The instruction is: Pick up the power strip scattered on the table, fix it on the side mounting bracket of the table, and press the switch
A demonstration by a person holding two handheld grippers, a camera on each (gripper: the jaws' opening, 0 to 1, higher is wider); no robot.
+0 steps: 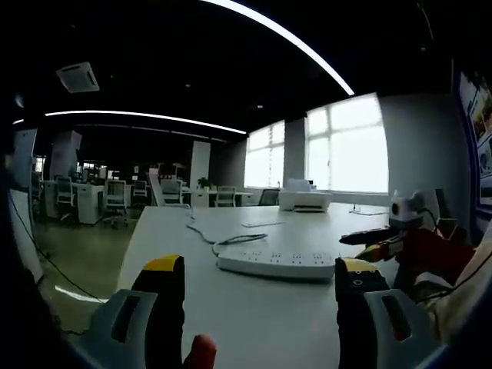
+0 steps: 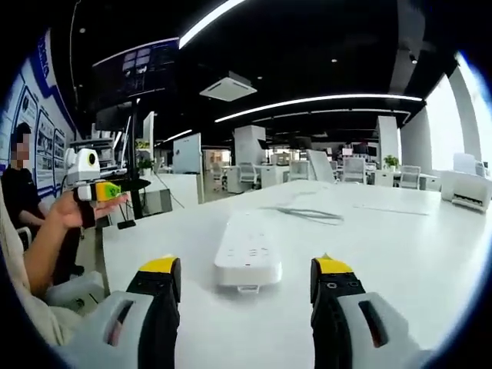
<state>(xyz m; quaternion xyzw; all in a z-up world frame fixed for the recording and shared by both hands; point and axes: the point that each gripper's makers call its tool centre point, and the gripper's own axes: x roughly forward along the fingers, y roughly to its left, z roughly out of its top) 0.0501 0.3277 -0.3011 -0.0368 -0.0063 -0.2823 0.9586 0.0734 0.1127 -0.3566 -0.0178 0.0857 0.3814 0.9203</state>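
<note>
On table (image 2: 400, 231): power strip (image 2: 247, 254) flat, beyond parted right gripper (image 2: 244, 280).

A big open-plan office under a dark ceiling (image 1: 192, 54), with long curved light strips (image 1: 292, 38) running overhead and a square air-conditioning vent (image 2: 228, 88) set into it. Bright windows (image 1: 350, 146) line the far wall and wash that side in daylight. A broad white table (image 1: 231, 307) spreads out in front. Further back stand rows of desks with office chairs (image 1: 115, 201), white pillars (image 2: 250, 144) between them, and a white printer (image 1: 305, 200) by the windows. Blue posters (image 2: 34, 131) cover one side wall
</note>
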